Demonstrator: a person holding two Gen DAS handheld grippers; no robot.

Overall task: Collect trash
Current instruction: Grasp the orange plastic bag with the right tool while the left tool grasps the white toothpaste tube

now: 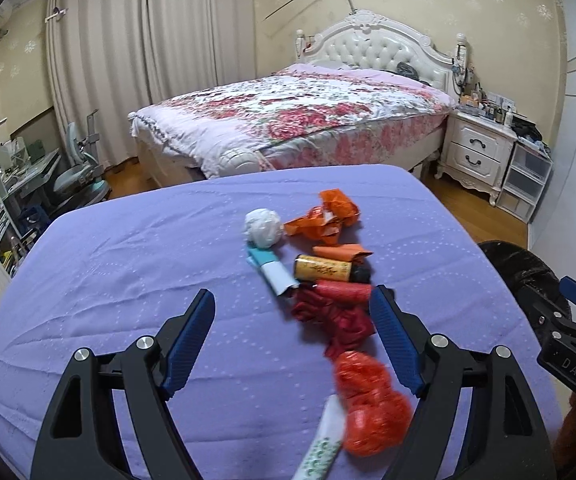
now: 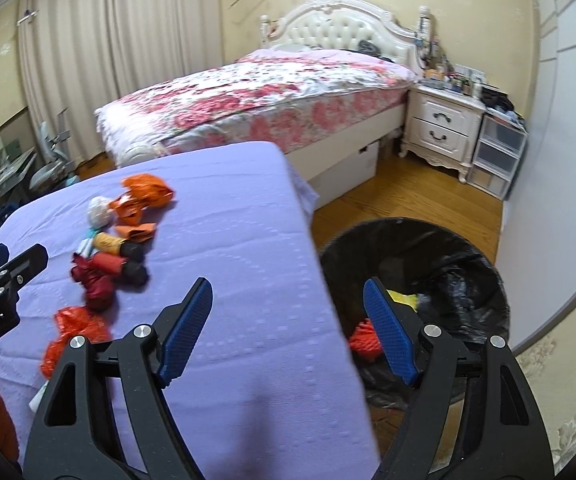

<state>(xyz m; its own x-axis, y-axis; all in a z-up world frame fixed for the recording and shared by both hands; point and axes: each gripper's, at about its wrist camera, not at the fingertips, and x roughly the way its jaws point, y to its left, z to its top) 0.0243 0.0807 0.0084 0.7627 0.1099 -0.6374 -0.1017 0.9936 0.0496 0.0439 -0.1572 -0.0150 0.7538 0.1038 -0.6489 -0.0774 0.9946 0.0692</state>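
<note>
A pile of trash lies on the purple-covered table (image 1: 128, 264): a white paper ball (image 1: 264, 228), orange wrappers (image 1: 328, 216), a teal-and-white packet (image 1: 270, 270), a yellow roll (image 1: 324, 268), a red roll (image 1: 344, 292), dark red crumpled paper (image 1: 336, 320) and an orange-red plastic bag (image 1: 372, 404). My left gripper (image 1: 294, 300) hovers open over the near end of the pile, its pads pressing on nothing. My right gripper (image 2: 288, 286) stands open and empty above the table's right edge, beside the black-lined bin (image 2: 408, 240). An orange-red scrap (image 2: 364, 340) lies in the bin.
A white-and-green stick wrapper (image 1: 320, 448) lies at the near edge. Behind the table are a floral bed (image 1: 296, 116), a white nightstand (image 1: 476, 148) and plastic drawers (image 1: 528, 180). A desk and chair (image 1: 76, 176) stand at the left. Wooden floor surrounds the bin.
</note>
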